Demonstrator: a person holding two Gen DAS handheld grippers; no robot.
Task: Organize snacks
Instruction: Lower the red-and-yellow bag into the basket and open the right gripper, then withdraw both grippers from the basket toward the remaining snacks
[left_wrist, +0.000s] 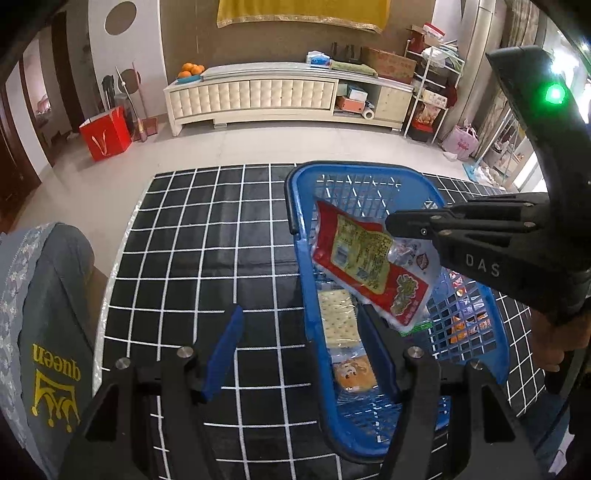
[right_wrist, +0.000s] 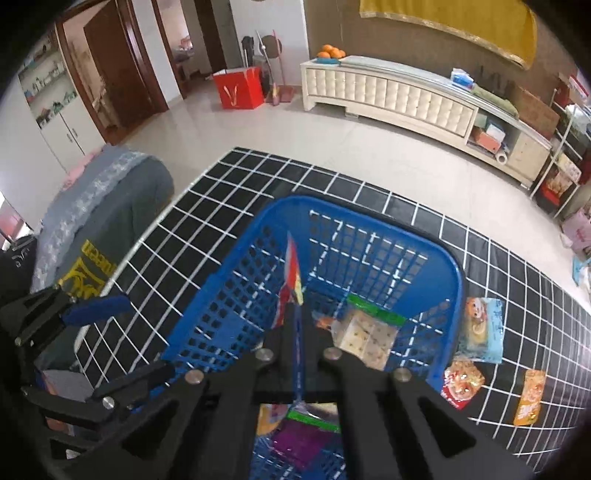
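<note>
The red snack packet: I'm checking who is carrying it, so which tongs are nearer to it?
Right. The right tongs are shut on the red snack packet, holding it over the blue basket. The left tongs stand open below it, astride the basket's near wall, not touching the packet.

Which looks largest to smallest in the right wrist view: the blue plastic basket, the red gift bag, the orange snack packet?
1. Blue plastic basket, the nearest.
2. Red gift bag, far off.
3. Orange snack packet.

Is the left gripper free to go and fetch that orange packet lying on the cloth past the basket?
Probably not directly. The left gripper is open and empty, but the blue basket and the right gripper with its red packet stand between it and the orange packet.
</note>
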